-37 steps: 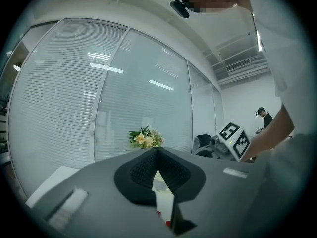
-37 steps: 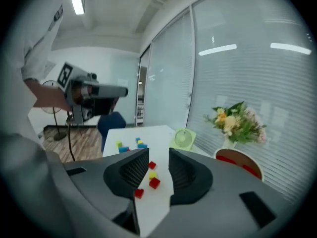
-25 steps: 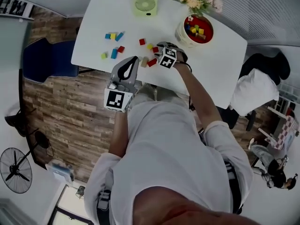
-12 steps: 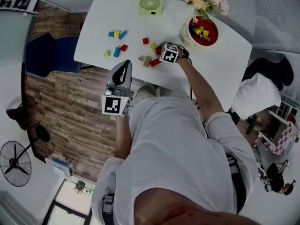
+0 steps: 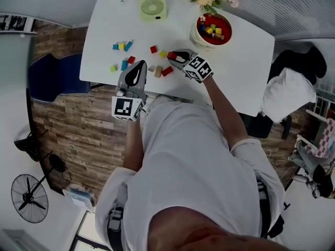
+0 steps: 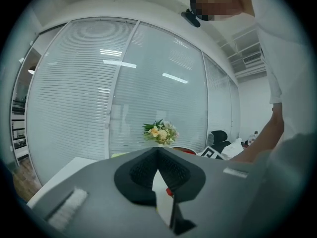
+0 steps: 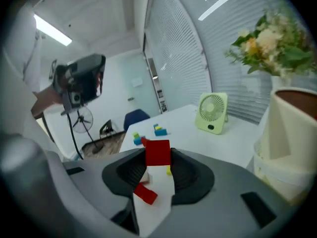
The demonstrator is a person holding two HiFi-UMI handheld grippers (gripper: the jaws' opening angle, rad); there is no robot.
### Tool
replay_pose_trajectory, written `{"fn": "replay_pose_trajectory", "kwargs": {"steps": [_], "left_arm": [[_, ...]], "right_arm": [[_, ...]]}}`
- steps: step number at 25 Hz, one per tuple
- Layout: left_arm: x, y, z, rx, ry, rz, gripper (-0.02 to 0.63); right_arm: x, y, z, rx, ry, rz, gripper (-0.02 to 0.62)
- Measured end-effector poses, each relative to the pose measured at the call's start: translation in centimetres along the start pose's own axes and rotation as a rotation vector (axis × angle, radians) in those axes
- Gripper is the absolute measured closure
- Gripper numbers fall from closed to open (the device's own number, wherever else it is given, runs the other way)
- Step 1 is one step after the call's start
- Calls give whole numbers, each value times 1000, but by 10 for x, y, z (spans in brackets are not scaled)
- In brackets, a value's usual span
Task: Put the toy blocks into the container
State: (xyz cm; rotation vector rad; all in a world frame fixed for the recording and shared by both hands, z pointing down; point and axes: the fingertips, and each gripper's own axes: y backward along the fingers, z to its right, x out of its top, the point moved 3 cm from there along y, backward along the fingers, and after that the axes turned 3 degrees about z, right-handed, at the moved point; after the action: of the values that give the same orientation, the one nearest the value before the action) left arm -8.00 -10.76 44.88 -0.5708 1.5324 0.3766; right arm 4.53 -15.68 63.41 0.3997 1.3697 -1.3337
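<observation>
1. The tabletop lies under the right gripper, with loose blocks scattered ahead of it
2. The container, a cream tub with a red inside, stands close off that gripper's right side, not touching; the carry should swing that way
3. The left gripper hangs farther from the tub, at the tabletop's near edge, clenched on nothing
4. The red block is clamped between the right gripper's jaws, clear of the tabletop
</observation>
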Motion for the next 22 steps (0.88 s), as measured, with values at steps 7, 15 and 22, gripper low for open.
{"fn": "replay_pose_trajectory", "kwargs": {"steps": [7,15,22], "left_arm": [[-11,-33,5,-107,-19,-32,609],[-21,-52,10,-169,-11,-50,609],[-20,-50,10,-173,-4,-42,609]], "right_arm": [[53,88,9,-133,-202,399,445],[58,166,39,-305,-240,543,445],[55,207,81,-499,-181,471,445]]}}
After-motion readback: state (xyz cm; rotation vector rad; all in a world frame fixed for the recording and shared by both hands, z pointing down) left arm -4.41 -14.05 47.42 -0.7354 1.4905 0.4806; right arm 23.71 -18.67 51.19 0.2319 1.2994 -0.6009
